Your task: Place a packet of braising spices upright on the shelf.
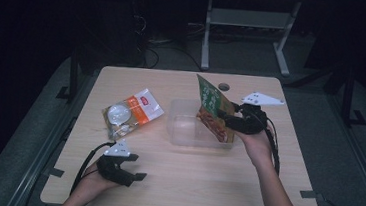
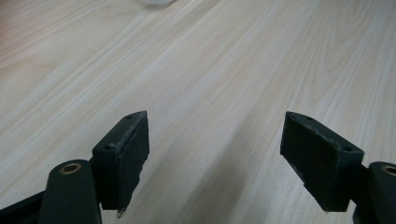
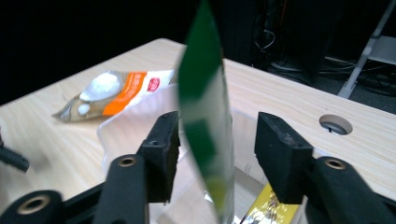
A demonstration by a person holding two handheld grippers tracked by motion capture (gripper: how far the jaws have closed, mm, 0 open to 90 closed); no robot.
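A green and red snack packet stands on edge, leaning in a clear plastic container at the table's middle. My right gripper reaches it from the right. In the right gripper view the packet rises edge-on between the jaws of the right gripper; a gap shows beside the right-hand pad, so the jaws stand open around it. The container's rim lies just beyond. My left gripper rests near the front left of the table, open over bare wood.
An orange and white packet with a clear window lies left of the container, also in the right gripper view. A round cable hole is in the wooden table behind the container. Dark floor and desk legs lie beyond.
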